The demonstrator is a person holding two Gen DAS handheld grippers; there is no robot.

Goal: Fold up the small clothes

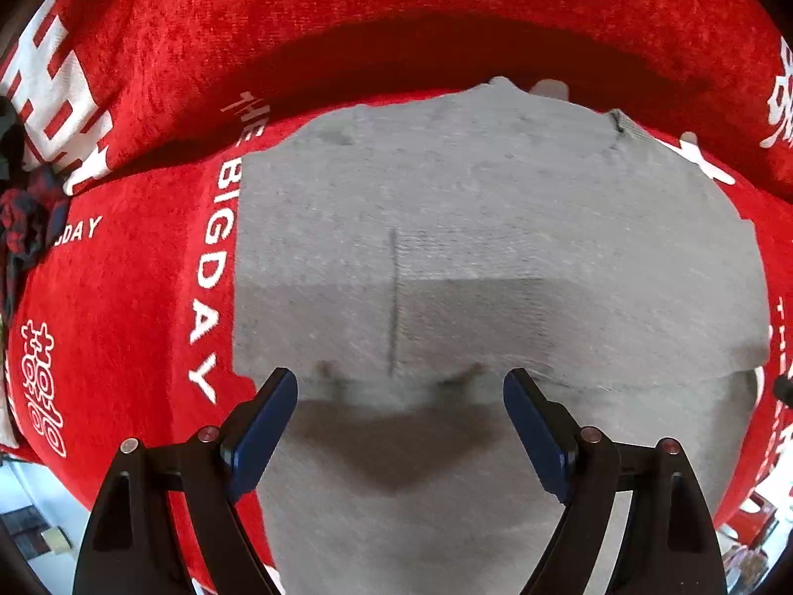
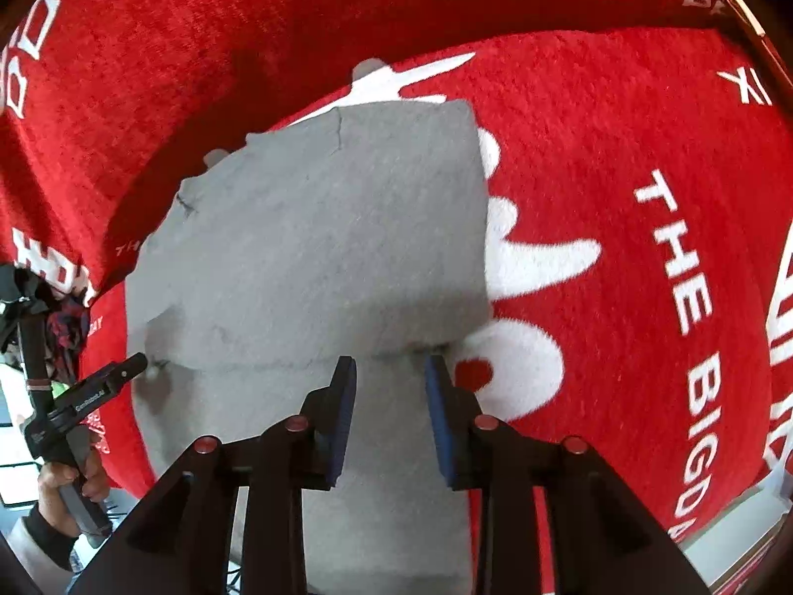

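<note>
A grey garment (image 1: 495, 228) lay flat on a red cover (image 1: 124, 297) printed with white letters, which seemed to be spread over a sofa or a similar seat rather than a worktop. It looked already partly folded: in the left wrist view one layer lay over another, with a straight edge across the middle and a vertical seam line, and in the right wrist view (image 2: 317, 238) it formed an almost square shape, with a narrower part running toward the camera.

The left gripper (image 1: 400, 396) hung above the near part of the garment with its blue fingers (image 1: 262, 426) spread wide apart, grasping nothing. The right gripper (image 2: 391, 382) had its fingers closer together but with a clear gap between them, also released, just over the near fold edge. At the far left, another dark checked cloth (image 1: 25, 228) lay apart.

In my judgement, at least one fold was done, and one or two folds were left to make a compact packet.
</note>
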